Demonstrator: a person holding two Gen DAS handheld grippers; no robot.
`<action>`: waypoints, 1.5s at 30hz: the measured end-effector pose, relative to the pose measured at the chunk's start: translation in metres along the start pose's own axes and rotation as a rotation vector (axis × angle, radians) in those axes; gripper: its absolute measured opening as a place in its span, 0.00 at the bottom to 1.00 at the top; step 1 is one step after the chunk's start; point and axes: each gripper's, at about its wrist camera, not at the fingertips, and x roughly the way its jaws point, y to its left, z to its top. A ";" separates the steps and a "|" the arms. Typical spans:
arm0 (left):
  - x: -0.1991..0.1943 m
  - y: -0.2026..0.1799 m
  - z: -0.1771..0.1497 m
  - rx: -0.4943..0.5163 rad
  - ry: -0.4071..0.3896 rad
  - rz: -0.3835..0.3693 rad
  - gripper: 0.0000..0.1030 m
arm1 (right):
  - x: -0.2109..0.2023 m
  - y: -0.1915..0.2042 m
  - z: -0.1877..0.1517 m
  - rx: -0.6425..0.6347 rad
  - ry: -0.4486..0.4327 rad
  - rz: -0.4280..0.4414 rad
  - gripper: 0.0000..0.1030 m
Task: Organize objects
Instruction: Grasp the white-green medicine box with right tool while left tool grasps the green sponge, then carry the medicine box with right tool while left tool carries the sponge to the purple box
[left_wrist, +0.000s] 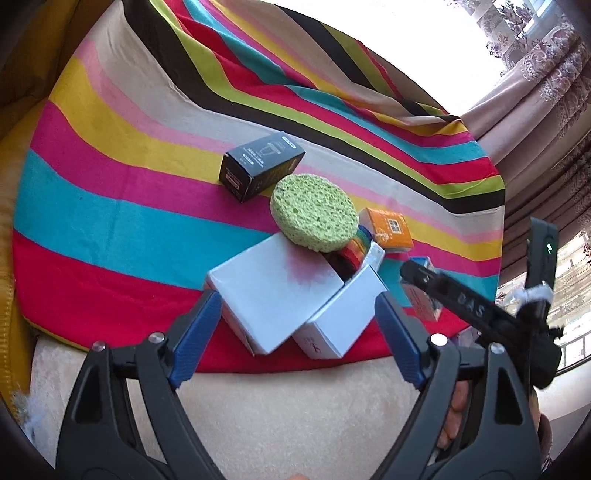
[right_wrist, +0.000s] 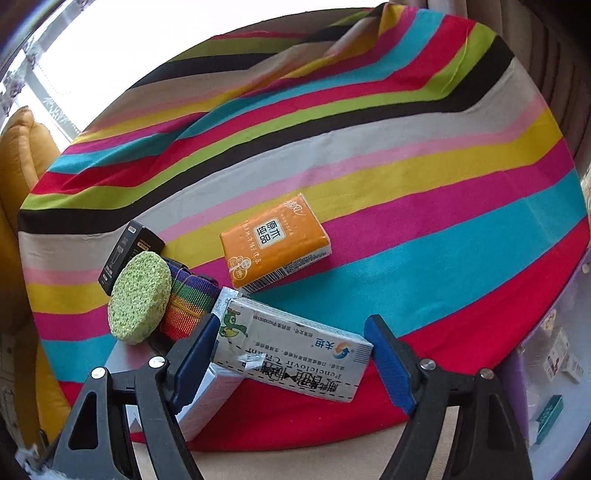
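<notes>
A white box (left_wrist: 269, 291) lies on the striped cloth (left_wrist: 110, 221) with its lid askew. A round green sponge (left_wrist: 314, 212) rests on the lid, and a rainbow strap (left_wrist: 356, 249) sits inside. My left gripper (left_wrist: 297, 299) is open, its blue pads on either side of the box. In the right wrist view a grey medicine box (right_wrist: 295, 350) leans on the white box between the pads of my right gripper (right_wrist: 293, 319). That gripper is open, with a sliver of room at the right pad. The sponge (right_wrist: 140, 299) and strap (right_wrist: 188, 306) sit to its left.
A black carton (left_wrist: 258, 166) lies behind the sponge and an orange tissue pack (right_wrist: 273, 243) sits further out on the cloth (right_wrist: 406, 184). Cream carpet (left_wrist: 277, 398) borders the near edge. Curtains (left_wrist: 535, 92) hang on the right, and a purple bin (right_wrist: 546, 369) holds small boxes.
</notes>
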 end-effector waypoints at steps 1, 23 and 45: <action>0.004 -0.001 0.004 0.005 0.007 0.010 0.85 | -0.004 0.001 -0.003 -0.025 -0.015 -0.013 0.78; 0.081 -0.029 0.048 0.079 0.101 0.148 0.88 | -0.026 -0.009 -0.014 -0.325 -0.167 -0.205 0.78; 0.035 -0.107 0.003 0.293 -0.047 0.115 0.78 | -0.057 -0.065 -0.026 -0.206 -0.171 -0.185 0.78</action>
